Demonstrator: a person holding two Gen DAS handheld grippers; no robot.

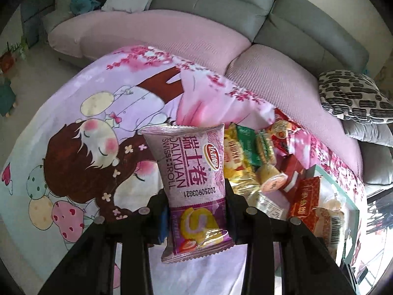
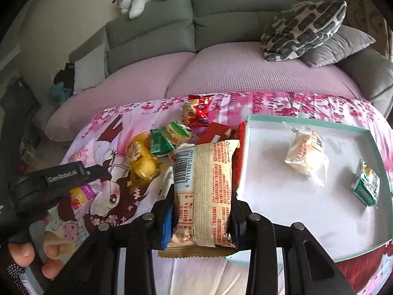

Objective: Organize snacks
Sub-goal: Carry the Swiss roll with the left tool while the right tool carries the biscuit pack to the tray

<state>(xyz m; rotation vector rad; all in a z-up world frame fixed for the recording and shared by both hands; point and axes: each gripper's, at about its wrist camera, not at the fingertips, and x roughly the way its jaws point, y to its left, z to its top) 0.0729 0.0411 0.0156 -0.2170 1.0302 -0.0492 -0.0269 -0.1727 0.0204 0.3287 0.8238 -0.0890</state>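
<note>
A grey sofa (image 2: 221,24) with a pink cover fills the far side, beyond both claws. Nearer, a cartoon-print sheet (image 1: 86,127) spreads under the snacks.

Just right of the right claw (image 2: 201,218) sits a white tray (image 2: 270,196) with a teal rim, holding a pale bun (image 2: 308,157) well ahead and right of the claw, and a green carton (image 2: 366,186) farther right.

A loose pile (image 2: 172,142) of wrapped snacks (yellow, green, red) lies on the sheet ahead and slightly left of the right claw; from the left wrist view the same pile sits ahead and right of the left claw (image 1: 196,211).

The right claw is clenched on a beige pack (image 2: 203,191), barcode side up, which stands between its pads and juts forward past the tips, its far end overlapping the tray's near-left corner in the view.

The left claw is clenched on a purple roll pack (image 1: 194,172), held lengthwise between the pads and clear of the sheet.

At the lower left of the right wrist view, a hand (image 2: 36,253) grips the left claw's handle.
</note>
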